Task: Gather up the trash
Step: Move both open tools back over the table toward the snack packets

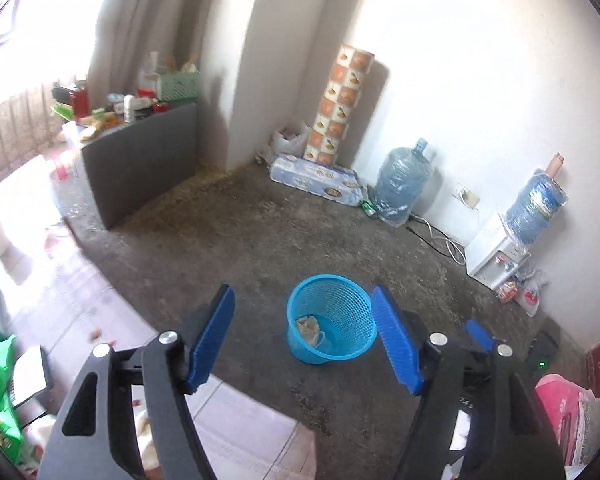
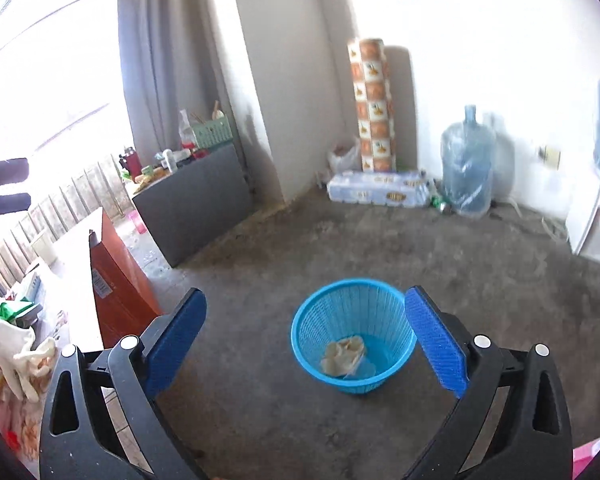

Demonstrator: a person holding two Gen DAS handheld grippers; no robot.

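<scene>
I'm holding both grippers above the floor with nothing in them, left gripper and right gripper both spread wide, so I'm judging the next move is swinging off to find more trash, keeping the jaws apart. The blue mesh bin is sitting upright on the concrete floor, with crumpled pale paper lying at its bottom.
</scene>
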